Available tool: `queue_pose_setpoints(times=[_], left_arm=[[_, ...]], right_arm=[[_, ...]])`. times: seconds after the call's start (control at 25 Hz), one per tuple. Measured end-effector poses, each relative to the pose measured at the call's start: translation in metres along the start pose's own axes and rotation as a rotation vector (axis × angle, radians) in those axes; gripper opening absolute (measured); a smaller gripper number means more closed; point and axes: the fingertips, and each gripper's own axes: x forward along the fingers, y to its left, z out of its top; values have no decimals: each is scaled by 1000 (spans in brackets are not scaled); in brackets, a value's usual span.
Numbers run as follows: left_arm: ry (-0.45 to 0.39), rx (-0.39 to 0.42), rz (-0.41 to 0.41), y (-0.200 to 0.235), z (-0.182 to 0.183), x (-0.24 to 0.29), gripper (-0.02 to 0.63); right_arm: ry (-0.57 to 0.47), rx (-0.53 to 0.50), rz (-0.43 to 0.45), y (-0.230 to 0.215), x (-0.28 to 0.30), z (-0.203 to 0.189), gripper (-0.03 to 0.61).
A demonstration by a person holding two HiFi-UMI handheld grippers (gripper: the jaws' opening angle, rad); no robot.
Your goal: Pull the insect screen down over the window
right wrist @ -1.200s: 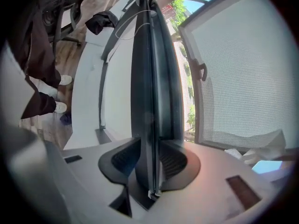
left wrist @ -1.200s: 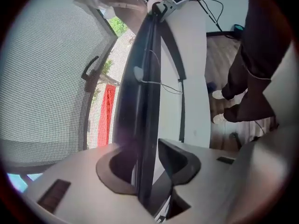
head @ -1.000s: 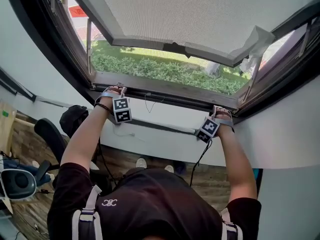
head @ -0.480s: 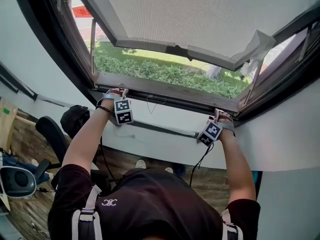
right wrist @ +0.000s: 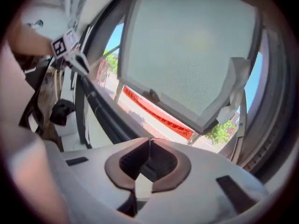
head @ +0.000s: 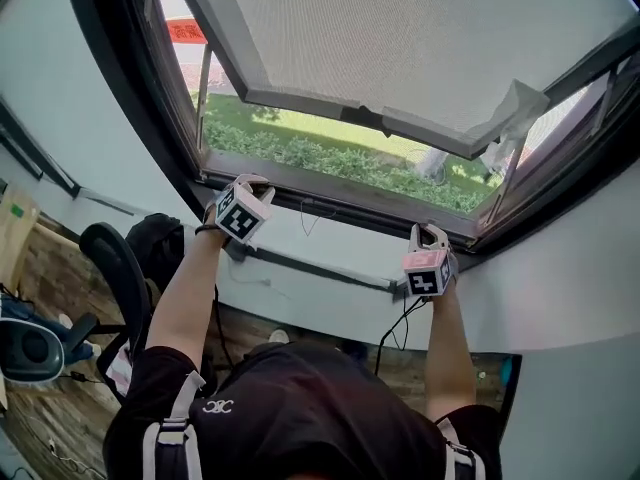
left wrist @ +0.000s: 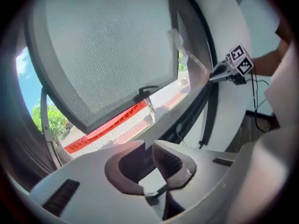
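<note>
The insect screen (head: 400, 38), grey mesh in a grey frame, hangs above the open window with its lower edge high over the sill (head: 340, 193). A black handle (head: 365, 116) sits at the middle of that edge. It also shows in the left gripper view as screen (left wrist: 103, 50) with handle (left wrist: 147, 91), and in the right gripper view as screen (right wrist: 187, 45). My left gripper (head: 252, 186) is just below the sill's left end, its jaws closing to a narrow gap (left wrist: 148, 144) with nothing between. My right gripper (head: 428, 232) points up under the sill's right part, its jaws closing, tips together (right wrist: 149, 140) and empty.
A crumpled white sheet (head: 510, 103) hangs at the screen's right corner. Green hedge (head: 330, 153) lies outside. Below the sill runs a white wall with a dark rail (head: 320, 268) and a cable. An office chair (head: 110, 263) and a black bag (head: 160, 243) stand at the lower left.
Both grippers have come a little off the sill and their jaws have narrowed. The left one has turned its marker cube upward. The right one has shifted slightly left.
</note>
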Motion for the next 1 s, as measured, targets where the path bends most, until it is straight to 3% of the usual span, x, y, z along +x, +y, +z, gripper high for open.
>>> queue_pose_setpoints(times=[0.12,0.28,0.44,0.72,0.88,1.0], left_arm=[[-124,-114,50,-8,26,-18,38],[-336,-367,95,-19,60,-52,11],[-482,-509,165,-24,78,-89,11],[-554,-436,241,-34,96,-145,11],[-534,-351,277,-45,100,-153,11],[-515,-322,259,-54,104,-143,11]], right_arm=[[-164,153,-22,6,-17,33,8],[-372,268,-53,15,-51,79,6],[-477,422,-38,21,-85,103,6],[-533,484,-64,8,-130,115,5],[-528,502,-51,7,-134,114,5],[-535,495,-26,12,-134,117,3]])
